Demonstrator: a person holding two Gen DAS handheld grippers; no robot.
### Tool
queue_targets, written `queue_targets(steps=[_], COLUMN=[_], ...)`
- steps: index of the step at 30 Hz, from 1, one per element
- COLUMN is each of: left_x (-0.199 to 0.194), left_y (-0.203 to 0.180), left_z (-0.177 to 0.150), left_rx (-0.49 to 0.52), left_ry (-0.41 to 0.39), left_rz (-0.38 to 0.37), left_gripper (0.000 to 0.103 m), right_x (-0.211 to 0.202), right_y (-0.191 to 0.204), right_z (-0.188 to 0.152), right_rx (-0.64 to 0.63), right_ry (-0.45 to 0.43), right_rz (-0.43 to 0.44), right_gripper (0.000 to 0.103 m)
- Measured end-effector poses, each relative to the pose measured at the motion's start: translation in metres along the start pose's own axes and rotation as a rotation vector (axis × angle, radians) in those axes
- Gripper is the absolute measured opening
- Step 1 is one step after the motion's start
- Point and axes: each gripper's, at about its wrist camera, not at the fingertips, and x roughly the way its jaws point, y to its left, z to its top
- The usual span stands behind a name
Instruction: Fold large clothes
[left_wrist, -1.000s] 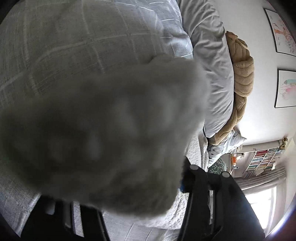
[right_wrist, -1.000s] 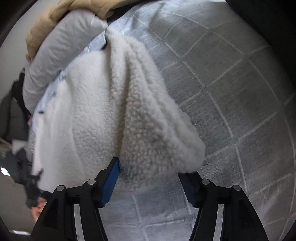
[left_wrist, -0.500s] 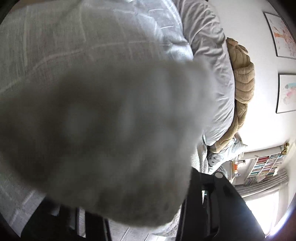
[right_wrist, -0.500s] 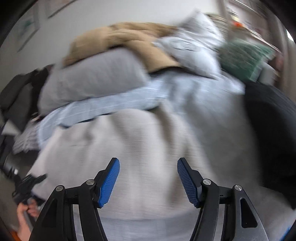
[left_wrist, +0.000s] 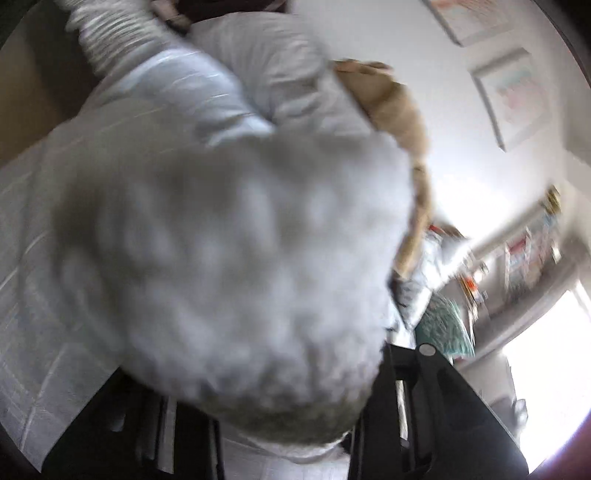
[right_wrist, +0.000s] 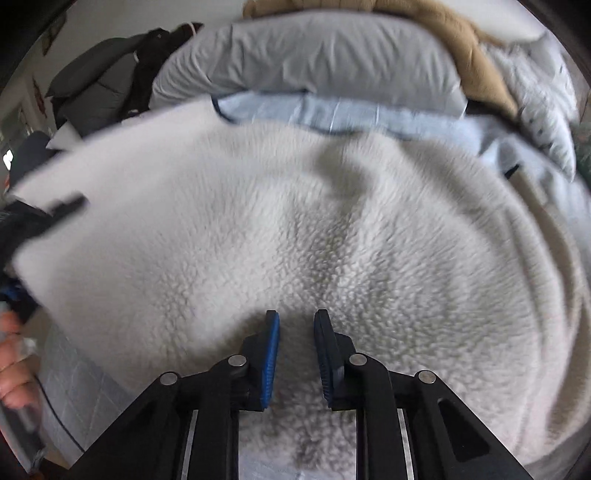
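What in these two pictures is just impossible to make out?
- Left wrist view: the fluffy white fleece garment, blurred, fills the lens and hides the left gripper's fingertips.
- Left wrist view: framed wall pictures, blurred.
- Right wrist view: the closing right gripper; whether its pads pinch fleece is unclear.

nubbly white fleece garment (right_wrist: 332, 229), matt black plastic claw (right_wrist: 295, 354), seemingly smooth cotton pillow (right_wrist: 314, 59)

fleece garment (right_wrist: 314, 229): lying spread on the bed (right_wrist: 70, 391)
pillow (right_wrist: 314, 62): lying behind the garment
brown blanket (right_wrist: 472, 48): resting on the pillow
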Motion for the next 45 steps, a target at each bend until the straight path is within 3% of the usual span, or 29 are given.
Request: queue_targets(steps=[6,10,11,13,15,17,21,25,26,31,34,38,43,45], left_x=[0.009,0.025,0.03,0.041,0.05,0.068,0.095,0.101,0.103,0.102,0.094,0.079,0.053,0.045], left_y=[-0.085,-0.133,-0.142,-0.159,-0.168,-0.18,-0.191,-0.196,-0.196,-0.19,-0.195,-0.204,-0.202,-0.201], left_z=[-0.023,-0.051,-0.06,-0.084,-0.107,-0.135,-0.19,-0.221,-0.217,-0.192,-0.196,-0.205,-0.209,-0.201], left_rx=[0.242,0.387,0.419,0.491,0.552,0.63,0.766,0.916,0.917,0.85,0.868,0.93,1.001,1.013], left_ry=[0.014,0.058,0.078,0.14,0.193,0.259,0.385,0.419,0.425,0.452,0.471,0.514,0.575,0.587], left_rz=[-0.123,-0.202,-0.218,-0.245,-0.257,-0.256,-0.234,-0.252,-0.262,-0.295,-0.299,-0.341,-0.4,-0.406], left_gripper=[0.033,0.033,0.033,0.033,0.034,0.036,0.038,0.048,0.052,0.053,0.055,0.068,0.072,0.072], right_x=[0.008,-0.008,-0.015,-0.038,-0.058,-0.076,-0.099,-0.107,-0.106,-0.097,-0.101,-0.11,-0.096,-0.092], right_y=[-0.015,-0.059,-0.076,-0.114,-0.146,-0.186,-0.25,-0.285,-0.29,-0.293,-0.289,-0.274,-0.248,-0.24], right_z=[0.0,0.006,0.007,0.008,0.004,-0.006,-0.034,-0.05,-0.052,-0.049,-0.043,-0.034,-0.023,-0.018], right_rx=[0.057,0.216,0.263,0.34,0.396,0.481,0.656,0.764,0.79,0.882,0.901,0.861,0.771,0.719], right_ry=[0.019,0.062,0.059,0.009,-0.039,-0.085,-0.132,-0.137,-0.13,-0.123,-0.147,-0.142,-0.031,-0.033], right_rz=[0.096,0.286,0.32,0.332,0.31,0.302,0.309,0.36,0.393,0.544,0.605,0.621,0.499,0.454], right_gripper=[0.02,0.019,0.023,0.031,0.046,0.052,0.058,0.059,0.06,0.06,0.067,0.07,0.068,0.032])
